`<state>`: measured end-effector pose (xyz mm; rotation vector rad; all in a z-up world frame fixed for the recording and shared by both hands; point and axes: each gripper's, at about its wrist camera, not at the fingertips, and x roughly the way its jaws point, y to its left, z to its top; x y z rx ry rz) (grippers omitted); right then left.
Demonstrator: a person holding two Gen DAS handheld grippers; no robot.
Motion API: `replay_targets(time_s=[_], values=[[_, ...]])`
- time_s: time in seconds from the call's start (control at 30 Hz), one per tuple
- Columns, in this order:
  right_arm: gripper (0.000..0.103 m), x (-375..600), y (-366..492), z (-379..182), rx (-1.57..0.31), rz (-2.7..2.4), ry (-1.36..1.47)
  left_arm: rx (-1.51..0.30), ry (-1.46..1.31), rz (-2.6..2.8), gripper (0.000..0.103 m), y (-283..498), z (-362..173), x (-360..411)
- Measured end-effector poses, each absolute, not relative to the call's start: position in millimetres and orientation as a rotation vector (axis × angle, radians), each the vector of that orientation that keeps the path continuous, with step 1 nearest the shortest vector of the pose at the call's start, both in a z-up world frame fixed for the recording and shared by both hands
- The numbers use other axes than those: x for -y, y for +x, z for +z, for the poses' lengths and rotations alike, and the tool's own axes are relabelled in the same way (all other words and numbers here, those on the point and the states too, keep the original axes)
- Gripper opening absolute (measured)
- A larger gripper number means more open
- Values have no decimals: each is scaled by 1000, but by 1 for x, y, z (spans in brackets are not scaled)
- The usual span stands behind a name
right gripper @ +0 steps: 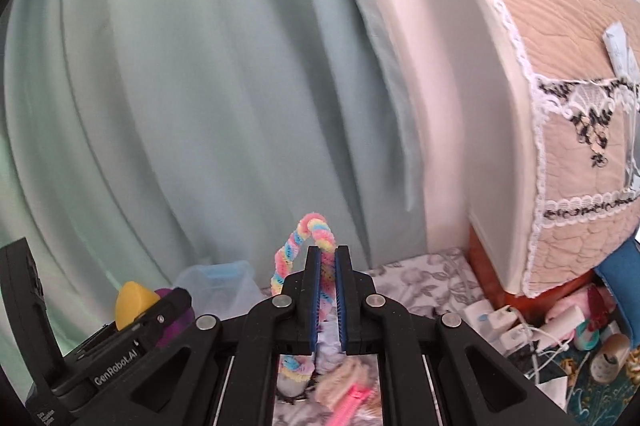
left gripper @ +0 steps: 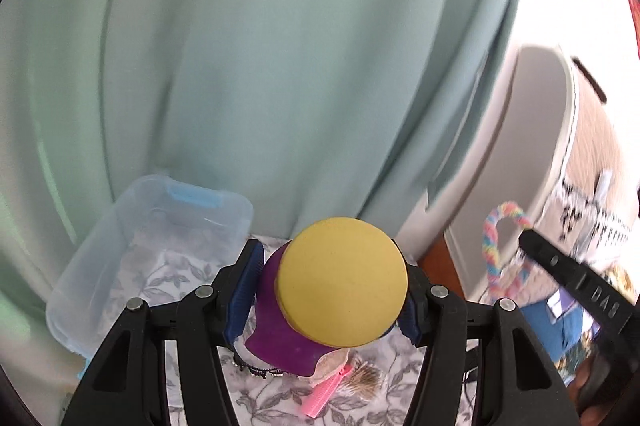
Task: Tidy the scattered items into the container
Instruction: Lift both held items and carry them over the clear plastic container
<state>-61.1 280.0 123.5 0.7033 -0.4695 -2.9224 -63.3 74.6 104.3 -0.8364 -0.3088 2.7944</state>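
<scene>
My left gripper [left gripper: 334, 292] is shut on a purple bottle with a round yellow cap [left gripper: 342, 280], held up above the floral cloth; it shows again at the left of the right wrist view as the yellow cap [right gripper: 132, 304]. A clear plastic bin with a blue latch [left gripper: 120, 266] stands to its left, against the curtain. My right gripper [right gripper: 328, 262] is shut on a fuzzy rainbow loop [right gripper: 310, 232], which sticks up past the fingertips and hangs below them; that loop [left gripper: 498, 234] appears at the right of the left wrist view. A pink comb [left gripper: 324, 392] lies on the cloth below.
A pale green curtain [left gripper: 260, 66] fills the background. A white appliance under a beige quilted lace cover [right gripper: 560, 106] stands at the right. Chargers, cables and small clutter [right gripper: 540, 326] lie at its foot. A black beaded strand [left gripper: 256, 370] and a tan fluffy item [right gripper: 348, 382] rest on the floral cloth [right gripper: 420, 278].
</scene>
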Motion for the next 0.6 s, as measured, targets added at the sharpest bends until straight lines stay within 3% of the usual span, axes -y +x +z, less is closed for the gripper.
replay_targets(time_s=[0.6], values=[[8,-171,-68,112,268,-2757,779,566,-858,2906,61,-45,83,35]])
